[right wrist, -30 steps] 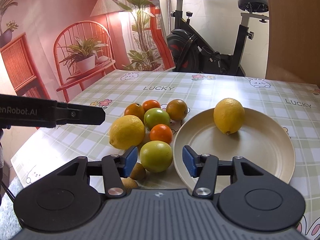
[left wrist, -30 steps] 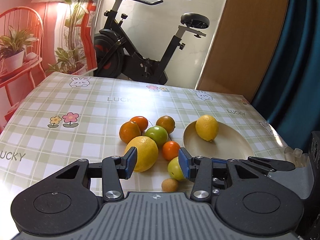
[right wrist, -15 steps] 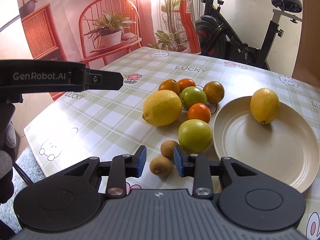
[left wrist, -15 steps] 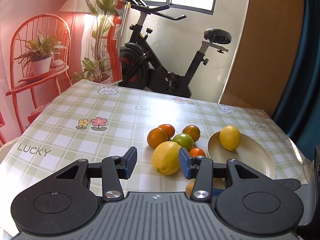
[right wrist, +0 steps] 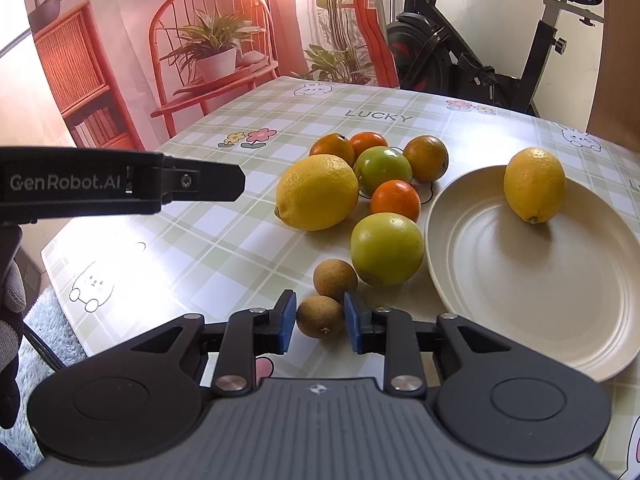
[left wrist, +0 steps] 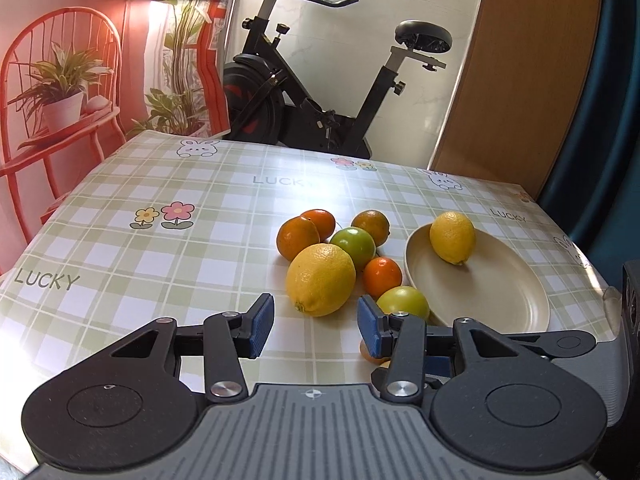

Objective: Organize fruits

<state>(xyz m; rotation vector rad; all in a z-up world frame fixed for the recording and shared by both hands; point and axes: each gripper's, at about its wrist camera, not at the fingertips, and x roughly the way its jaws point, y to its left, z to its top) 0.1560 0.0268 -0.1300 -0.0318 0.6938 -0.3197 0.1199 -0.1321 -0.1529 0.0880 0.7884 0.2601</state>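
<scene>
My right gripper (right wrist: 319, 321) is shut on a small brown fruit (right wrist: 320, 316) near the table's front edge. A second small brown fruit (right wrist: 335, 280) lies just behind it. Beyond sit a green fruit (right wrist: 387, 249), a large lemon (right wrist: 317, 192), several oranges (right wrist: 395, 200) and another green fruit (right wrist: 383, 166). A lemon (right wrist: 534, 185) rests in the cream plate (right wrist: 520, 280) at the right. My left gripper (left wrist: 316, 326) stands open over bare tablecloth, just in front of the large lemon (left wrist: 321, 279), with nothing between its fingers.
The left gripper's black arm (right wrist: 120, 186) crosses the left side of the right wrist view, with a gloved hand (right wrist: 10, 320) below it. An exercise bike (left wrist: 320, 92) stands behind the table. The checked tablecloth (left wrist: 160, 248) stretches to the left.
My right gripper came down toward the near edge and its fingers closed around the small brown fruit. The left gripper shifted a little, its view swinging left then back, and stayed open.
</scene>
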